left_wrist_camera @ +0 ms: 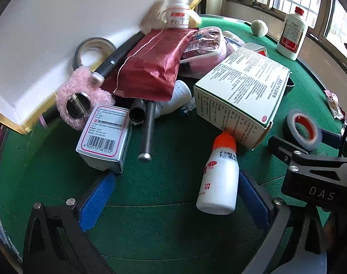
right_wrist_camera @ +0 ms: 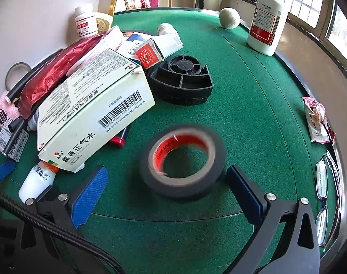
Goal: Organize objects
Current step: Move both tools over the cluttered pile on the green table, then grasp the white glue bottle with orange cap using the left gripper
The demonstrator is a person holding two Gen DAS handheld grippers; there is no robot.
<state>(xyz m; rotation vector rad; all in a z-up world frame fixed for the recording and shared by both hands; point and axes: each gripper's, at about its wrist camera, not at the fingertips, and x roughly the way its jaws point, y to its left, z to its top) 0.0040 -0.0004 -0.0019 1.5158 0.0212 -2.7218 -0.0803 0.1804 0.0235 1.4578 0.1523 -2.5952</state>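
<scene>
Two claws gape: the right claw [right_wrist_camera: 165, 186] brackets a black tape roll [right_wrist_camera: 182, 161] (red core) on the worktop [right_wrist_camera: 253, 105]; the left claw [left_wrist_camera: 173, 196] flanks an orange-capped bottle [left_wrist_camera: 219, 178], lying ungripped.

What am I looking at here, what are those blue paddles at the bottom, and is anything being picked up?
These are two fisheye cameras, one on each hand-held gripper, looking forward along its fingers. The blue paddles are the finger pads. In the left wrist view, the left gripper is open around a small white bottle with an orange cap lying on the green table; it is not clamped. In the right wrist view, the right gripper is open around a black tape roll, also not gripped. Behind lie a big white medicine box, a red foil pouch, a small barcoded box and a tall white bottle.
</scene>
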